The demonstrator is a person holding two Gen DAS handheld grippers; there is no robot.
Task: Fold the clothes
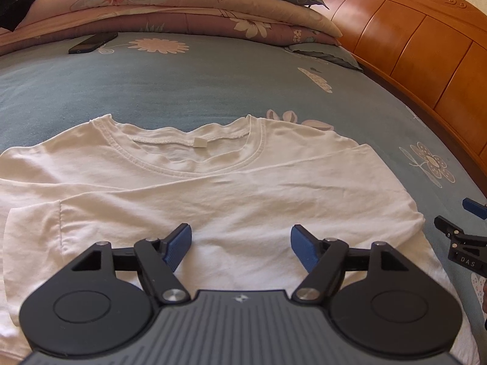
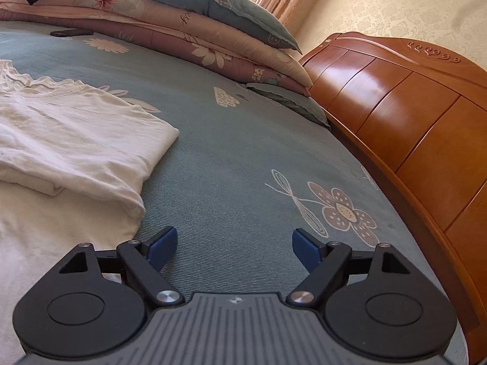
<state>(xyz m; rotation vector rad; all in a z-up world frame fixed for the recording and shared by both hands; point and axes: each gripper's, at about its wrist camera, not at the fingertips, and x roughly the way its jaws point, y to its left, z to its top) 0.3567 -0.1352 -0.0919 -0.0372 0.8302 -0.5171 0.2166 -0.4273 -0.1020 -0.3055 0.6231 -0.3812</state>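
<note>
I hold my left gripper [image 1: 240, 249] wide over the shirt [image 1: 213, 188], empty. My right gripper [image 2: 234, 251], also wide, hovers over the sheet [image 2: 228, 158] beside the shirt.

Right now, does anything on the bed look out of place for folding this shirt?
One thing: a dark phone lies loose on the bedspread near the stacked quilts, away from the white shirt. The shirt lies flat, sleeves folded in. Both grippers, left and right, are open and empty.
</note>
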